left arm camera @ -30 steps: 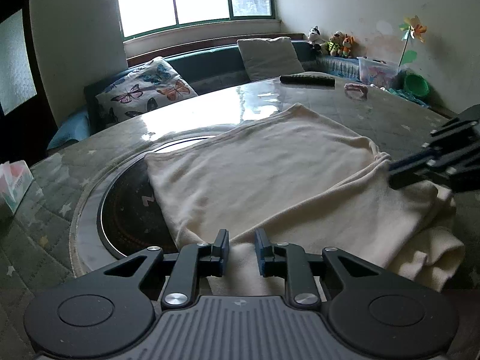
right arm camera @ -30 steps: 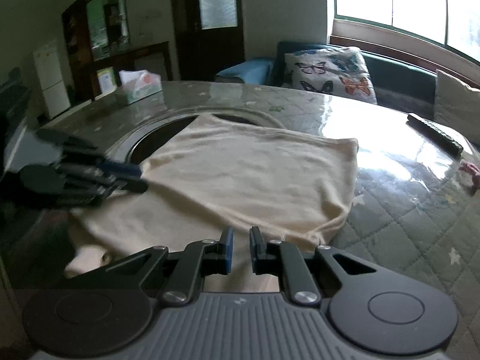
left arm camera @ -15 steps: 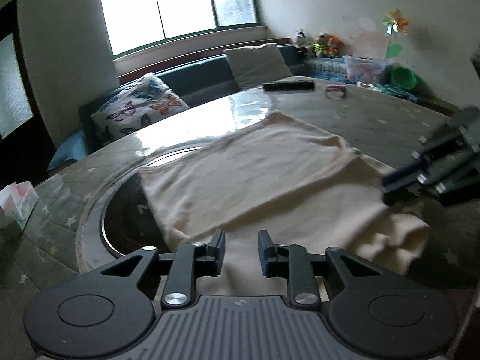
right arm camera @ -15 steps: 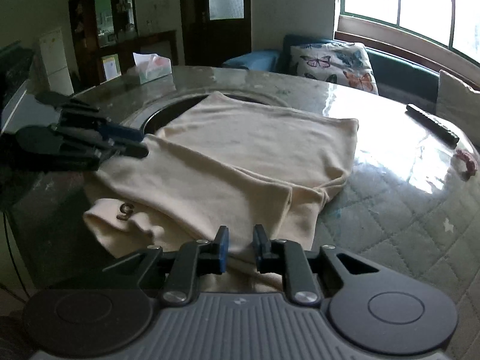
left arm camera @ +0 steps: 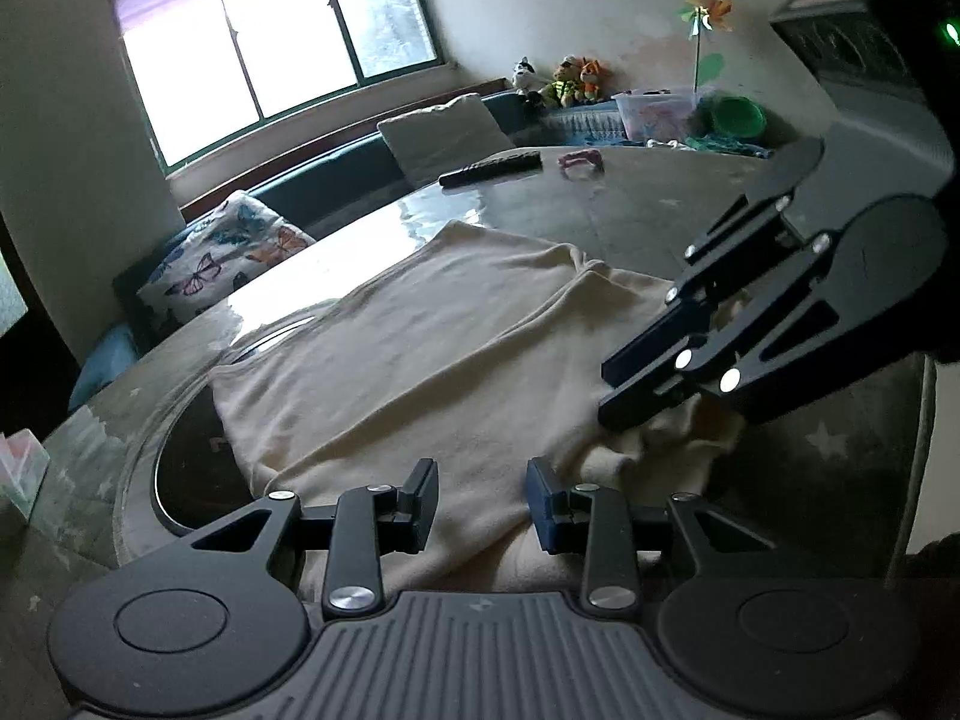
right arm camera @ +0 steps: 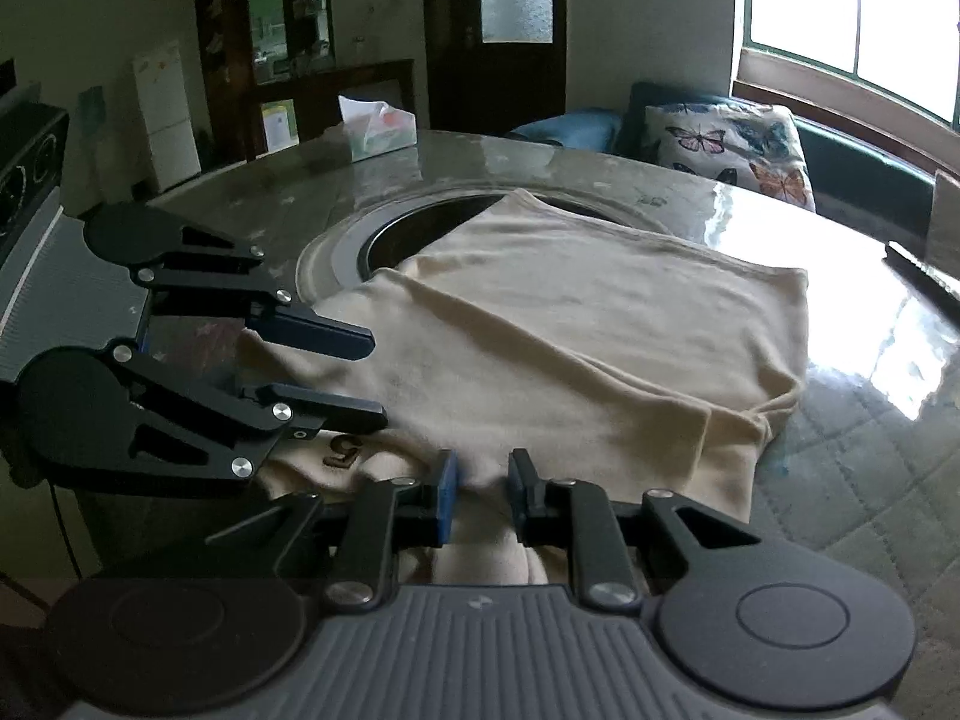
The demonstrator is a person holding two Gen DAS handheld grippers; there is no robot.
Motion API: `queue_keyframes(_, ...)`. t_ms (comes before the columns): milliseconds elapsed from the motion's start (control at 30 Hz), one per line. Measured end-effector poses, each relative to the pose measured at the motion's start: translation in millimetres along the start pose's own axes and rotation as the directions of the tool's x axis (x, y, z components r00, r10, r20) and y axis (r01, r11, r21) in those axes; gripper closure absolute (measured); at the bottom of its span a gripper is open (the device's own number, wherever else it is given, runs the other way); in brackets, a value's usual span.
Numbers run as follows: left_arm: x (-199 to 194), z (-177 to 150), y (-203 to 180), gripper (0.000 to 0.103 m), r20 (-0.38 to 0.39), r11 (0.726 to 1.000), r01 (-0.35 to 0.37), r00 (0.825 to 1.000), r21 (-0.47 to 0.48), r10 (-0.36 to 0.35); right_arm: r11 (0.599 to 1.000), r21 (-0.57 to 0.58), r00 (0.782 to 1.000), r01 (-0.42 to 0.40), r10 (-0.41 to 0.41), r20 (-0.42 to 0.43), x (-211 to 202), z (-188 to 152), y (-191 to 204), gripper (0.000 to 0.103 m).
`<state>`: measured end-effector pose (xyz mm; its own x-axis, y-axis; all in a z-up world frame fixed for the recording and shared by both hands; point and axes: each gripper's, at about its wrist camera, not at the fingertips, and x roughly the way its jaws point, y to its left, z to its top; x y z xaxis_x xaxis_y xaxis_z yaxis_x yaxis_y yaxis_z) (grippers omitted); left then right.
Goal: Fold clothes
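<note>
**Cream garment on the round table, both claws spread over its near edge**

The round table (left arm camera: 654,204) fills both views, its glossy quilted top carrying a dark circular inset (right arm camera: 414,228) toward ten o'clock in the right wrist view. A bench seat runs along the wall under the window (left arm camera: 282,42) at twelve o'clock in the left wrist view, with a butterfly cushion (left arm camera: 222,258) at ten o'clock and a plain cushion (left arm camera: 444,132) beside it.

The cream garment (left arm camera: 432,348) lies spread across the table centre, one side overlapping the inset, and its near part is bunched in loose folds at the table's edge. A dark figure is printed on the bunched cloth at seven o'clock in the right wrist view.

The left gripper (left arm camera: 480,501) sits at six o'clock of its own view, jaws set wide apart with cloth lying between them but not pinched. The right gripper (right arm camera: 480,489) has its jaws parted by a narrower gap, cream fabric lying in and under that gap, not clamped.

A remote control (left arm camera: 489,168) lies at one o'clock on the far table, a tissue box (right arm camera: 378,129) at eleven o'clock in the right wrist view, and small stuffed toys (left arm camera: 558,81) sit on the far ledge
</note>
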<state>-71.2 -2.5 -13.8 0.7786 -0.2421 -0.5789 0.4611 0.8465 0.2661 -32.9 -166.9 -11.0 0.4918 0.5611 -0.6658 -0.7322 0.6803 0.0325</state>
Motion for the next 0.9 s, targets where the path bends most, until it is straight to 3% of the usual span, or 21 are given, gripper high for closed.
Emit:
queue_keyframes(233, -6, 1, 3, 0.067, 0.021, 1.0, 0.002, 1.0, -0.011, -0.002, 0.999, -0.023, 0.999, -0.023, 0.024, 0.029, -11, 8, 9, 0.085)
queue_keyframes(433, -5, -7, -7, 0.066, 0.006, 1.0, -0.004, 1.0, 0.026, 0.004, 0.997, -0.073, 0.999, -0.034, 0.034, -0.006, -7, -3, 20, 0.084)
queue_keyframes(600, -13, -8, -5, 0.062, 0.019, 1.0, -0.004, 1.0, 0.018, 0.004, 0.997, -0.048, 0.998, -0.057, 0.057, -0.001, -26, -5, 15, 0.084)
queue_keyframes(767, -14, -12, -9, 0.062, 0.003, 1.0, 0.0, 1.0, 0.022, 0.0, 0.996, 0.004, 0.995, -0.087, 0.087, -0.055, -26, -21, 11, 0.084)
queue_keyframes(900, -24, -11, -6, 0.059, 0.017, 1.0, -0.005, 1.0, 0.015, 0.005, 0.996, 0.005, 0.996, -0.086, 0.086, -0.026, -39, -21, 13, 0.084)
